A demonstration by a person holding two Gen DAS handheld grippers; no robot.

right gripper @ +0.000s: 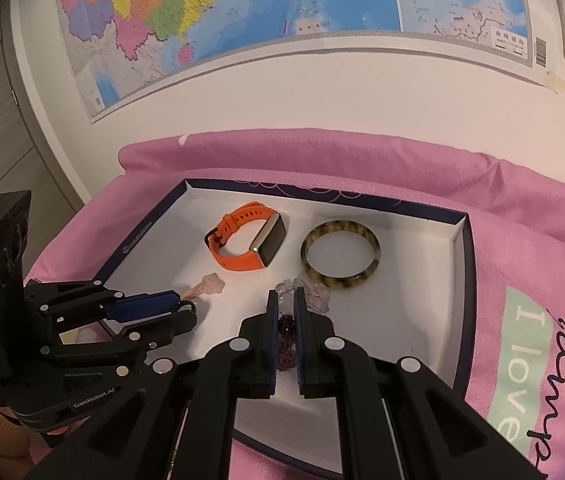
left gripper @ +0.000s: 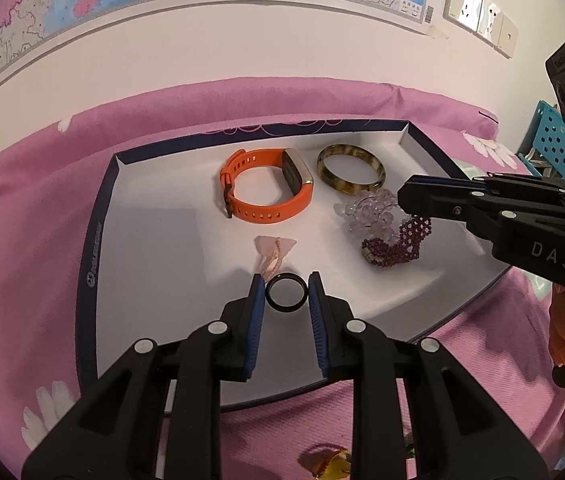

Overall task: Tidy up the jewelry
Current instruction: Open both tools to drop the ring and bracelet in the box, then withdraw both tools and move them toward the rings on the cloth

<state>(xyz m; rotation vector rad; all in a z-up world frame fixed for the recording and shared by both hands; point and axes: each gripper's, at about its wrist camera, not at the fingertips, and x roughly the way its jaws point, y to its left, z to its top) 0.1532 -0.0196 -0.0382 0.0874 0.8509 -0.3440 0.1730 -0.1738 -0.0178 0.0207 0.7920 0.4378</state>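
Note:
A white tray with a navy rim (left gripper: 94, 224) (right gripper: 467, 264) lies on a pink cloth. In it are an orange smart band (left gripper: 266, 192) (right gripper: 244, 240), a mottled bangle (left gripper: 350, 168) (right gripper: 340, 256), a clear bead bracelet (left gripper: 366, 214) (right gripper: 314, 294), a dark purple bead bracelet (left gripper: 394, 244) (right gripper: 286, 344) and a pink hair tie (left gripper: 274, 254) (right gripper: 210, 286). My left gripper (left gripper: 285, 294) (right gripper: 186, 306) is shut on a black ring (left gripper: 285, 293) just above the tray floor. My right gripper (right gripper: 283, 304) (left gripper: 410, 206) is shut on the purple bead bracelet.
The pink flowered cloth (left gripper: 22, 240) covers the surface around the tray. A wall map (right gripper: 242, 12) hangs behind. Wall sockets (left gripper: 478, 12) and a blue perforated basket (left gripper: 554, 144) are at the right. A small yellow object (left gripper: 330, 460) lies on the cloth in front.

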